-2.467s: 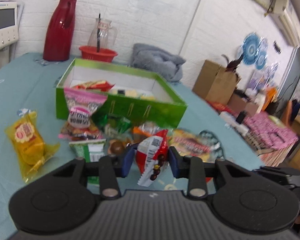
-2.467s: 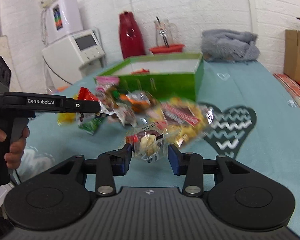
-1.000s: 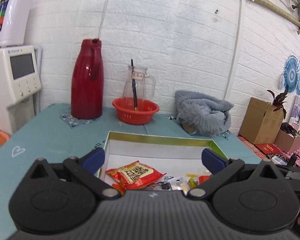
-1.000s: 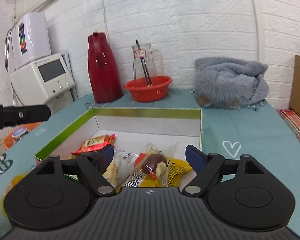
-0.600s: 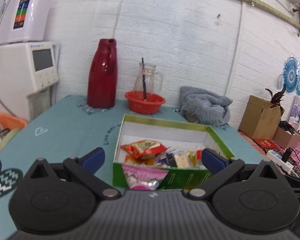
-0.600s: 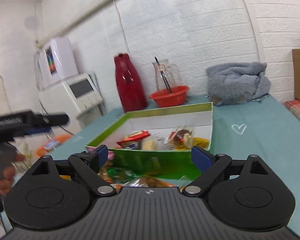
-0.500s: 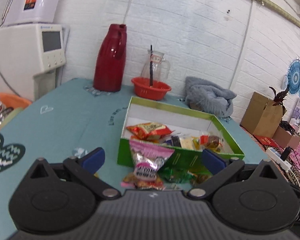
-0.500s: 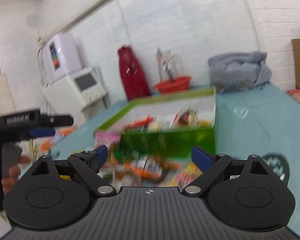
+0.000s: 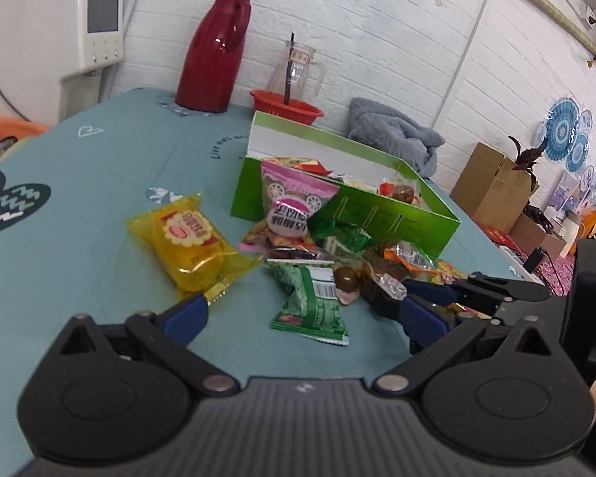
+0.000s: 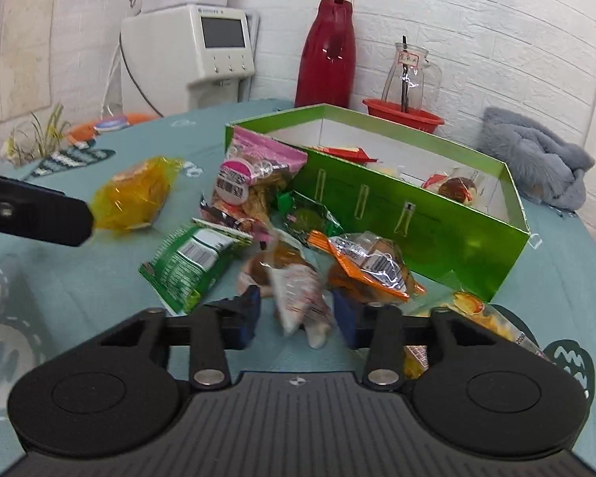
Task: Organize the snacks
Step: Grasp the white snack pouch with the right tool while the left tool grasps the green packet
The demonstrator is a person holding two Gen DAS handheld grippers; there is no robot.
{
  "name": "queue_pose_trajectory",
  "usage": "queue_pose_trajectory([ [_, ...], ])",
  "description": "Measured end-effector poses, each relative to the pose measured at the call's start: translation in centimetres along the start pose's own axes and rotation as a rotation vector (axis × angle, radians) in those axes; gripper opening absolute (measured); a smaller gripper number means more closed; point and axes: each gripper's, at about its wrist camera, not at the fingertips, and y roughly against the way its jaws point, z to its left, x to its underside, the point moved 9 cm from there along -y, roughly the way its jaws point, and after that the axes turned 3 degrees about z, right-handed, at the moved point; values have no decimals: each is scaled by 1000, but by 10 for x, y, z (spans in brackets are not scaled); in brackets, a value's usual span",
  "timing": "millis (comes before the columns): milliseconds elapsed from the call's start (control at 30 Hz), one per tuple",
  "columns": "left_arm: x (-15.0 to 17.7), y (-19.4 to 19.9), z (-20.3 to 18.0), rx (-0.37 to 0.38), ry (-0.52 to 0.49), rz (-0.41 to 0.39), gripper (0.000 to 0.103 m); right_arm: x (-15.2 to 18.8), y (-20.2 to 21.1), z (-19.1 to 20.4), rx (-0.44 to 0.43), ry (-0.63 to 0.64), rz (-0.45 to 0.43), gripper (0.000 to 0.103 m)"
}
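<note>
A green box (image 9: 377, 214) (image 10: 417, 214) holding several snacks stands on the teal table. Loose snacks lie in front of it. My left gripper (image 9: 304, 314) is open wide, low over a green packet (image 9: 310, 298) (image 10: 190, 262), with a yellow packet (image 9: 190, 246) beyond its left finger. A pink bag (image 9: 290, 202) (image 10: 250, 175) leans on the box. My right gripper (image 10: 297, 312) is closing on a clear-wrapped brown sweet (image 10: 298, 294), blurred; both pads touch its wrapper. An orange packet (image 10: 373, 266) lies just to the right of it. The right gripper (image 9: 409, 296) also shows in the left wrist view.
Behind the box stand a red thermos (image 9: 214, 51), a red bowl (image 9: 286, 105) with a glass jug in it, and a grey cloth (image 9: 393, 135). A white machine (image 10: 194, 43) sits at the far left. A cardboard box (image 9: 488, 187) stands beyond the table's right edge.
Both grippers pulled back from above the box and sank to the loose pile in front of it. The right jaws went from wide open to narrow around the clear-wrapped sweet.
</note>
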Motion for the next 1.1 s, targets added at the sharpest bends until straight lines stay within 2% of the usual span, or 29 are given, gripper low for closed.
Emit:
queue_pose_trajectory([
  [67,0,-4,-4,19,-3,4,101,4,2,-4,-18,-33,6,56],
  [167,-1,-18,-14,47,-22,21,88,13,16,-7,-37,-57,17,56],
  [233,-1,-31,-19,44,-35,31,86,22,29,-8,-53,-82,29,56],
  [367,1,-62,-20,6,-47,67,75,37,47,-12,-114,-203,38,57],
  [467,1,-77,-15,-69,-57,80,64,40,52,-9,-109,-194,27,58],
  [533,-1,-80,-14,-80,-56,81,59,37,52,-8,-98,-179,13,67],
  [700,-1,-83,-14,-99,-83,86,59,32,42,-5,-93,-150,12,80],
  [733,0,-83,-15,-95,-88,88,59,32,41,-4,-89,-144,14,80],
  [800,0,-83,-17,-80,-97,94,49,32,39,-2,-73,-129,14,80],
  [833,0,-83,-17,-79,-98,95,49,32,39,0,-71,-119,16,77],
  [1033,-2,-87,-17,-96,-113,83,49,29,36,2,-55,-110,11,78],
  [1067,-2,-87,-18,-105,-129,81,46,30,34,2,-59,-115,16,77],
  [1100,-1,-87,-19,-120,-152,78,38,31,32,1,-64,-123,26,72],
])
